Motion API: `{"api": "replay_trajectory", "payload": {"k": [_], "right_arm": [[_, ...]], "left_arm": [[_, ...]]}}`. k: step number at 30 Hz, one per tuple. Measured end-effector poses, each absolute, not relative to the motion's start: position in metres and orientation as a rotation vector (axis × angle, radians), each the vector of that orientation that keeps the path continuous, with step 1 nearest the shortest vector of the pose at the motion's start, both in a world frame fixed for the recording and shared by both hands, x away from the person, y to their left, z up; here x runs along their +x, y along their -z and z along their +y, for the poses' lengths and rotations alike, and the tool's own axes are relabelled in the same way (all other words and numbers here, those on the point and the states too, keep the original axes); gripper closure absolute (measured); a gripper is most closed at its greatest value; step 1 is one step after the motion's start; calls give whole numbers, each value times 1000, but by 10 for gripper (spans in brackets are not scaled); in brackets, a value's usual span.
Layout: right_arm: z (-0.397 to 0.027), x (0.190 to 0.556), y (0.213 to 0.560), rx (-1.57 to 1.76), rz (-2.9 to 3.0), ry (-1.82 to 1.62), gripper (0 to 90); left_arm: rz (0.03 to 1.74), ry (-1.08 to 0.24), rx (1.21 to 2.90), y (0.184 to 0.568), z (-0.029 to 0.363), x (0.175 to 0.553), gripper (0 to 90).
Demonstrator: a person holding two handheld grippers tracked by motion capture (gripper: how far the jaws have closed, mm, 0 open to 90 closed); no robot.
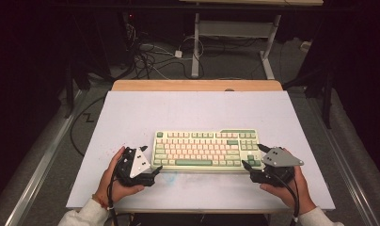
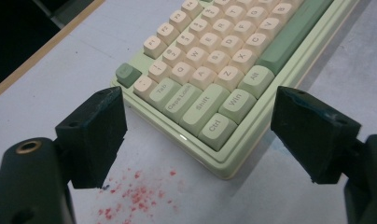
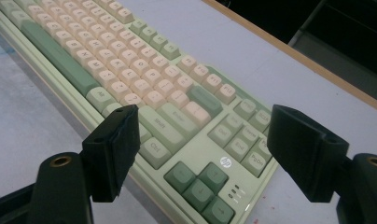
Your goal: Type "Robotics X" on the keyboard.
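A pale green keyboard (image 1: 204, 149) with cream and green keys lies flat in the middle of the table. My left gripper (image 1: 151, 159) is at its left end, held in a hand. In the left gripper view the left gripper (image 2: 198, 107) is open, its jaws straddling the front left corner of the keyboard (image 2: 214, 51) near the Ctrl key. My right gripper (image 1: 252, 155) is at the right end. In the right gripper view the right gripper (image 3: 203, 121) is open, its jaws on either side of the keyboard (image 3: 130, 70) near the arrow keys. Neither holds anything.
The white table top (image 1: 188, 110) has a wooden strip (image 1: 197, 85) along its far edge. Red specks (image 2: 135, 193) stain the surface by the left gripper. Beyond the table are cables (image 1: 146, 59) on the floor and a desk frame (image 1: 196, 47).
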State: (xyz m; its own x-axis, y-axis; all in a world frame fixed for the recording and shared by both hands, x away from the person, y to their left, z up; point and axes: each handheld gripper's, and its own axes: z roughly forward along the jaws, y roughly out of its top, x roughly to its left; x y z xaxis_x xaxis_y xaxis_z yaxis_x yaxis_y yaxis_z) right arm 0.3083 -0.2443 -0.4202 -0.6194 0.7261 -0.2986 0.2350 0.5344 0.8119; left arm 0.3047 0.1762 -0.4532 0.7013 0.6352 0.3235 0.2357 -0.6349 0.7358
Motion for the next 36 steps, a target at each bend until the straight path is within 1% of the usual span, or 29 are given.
{"api": "replay_trajectory", "payload": {"k": [11,20,25,36], "right_arm": [[-237,319,415,780,2135,-1024,257],[-223,326,415,754,2163,-1026,263],[-215,330,415,761,2165,-1059,305],[-196,335,417,729,2203,-1087,358]], "left_arm": [[683,-742,2230,458,183,302,170],[710,-725,2238,462,189,299,170],[720,-717,2234,462,192,298,170],[732,-708,2244,464,192,299,170]]}}
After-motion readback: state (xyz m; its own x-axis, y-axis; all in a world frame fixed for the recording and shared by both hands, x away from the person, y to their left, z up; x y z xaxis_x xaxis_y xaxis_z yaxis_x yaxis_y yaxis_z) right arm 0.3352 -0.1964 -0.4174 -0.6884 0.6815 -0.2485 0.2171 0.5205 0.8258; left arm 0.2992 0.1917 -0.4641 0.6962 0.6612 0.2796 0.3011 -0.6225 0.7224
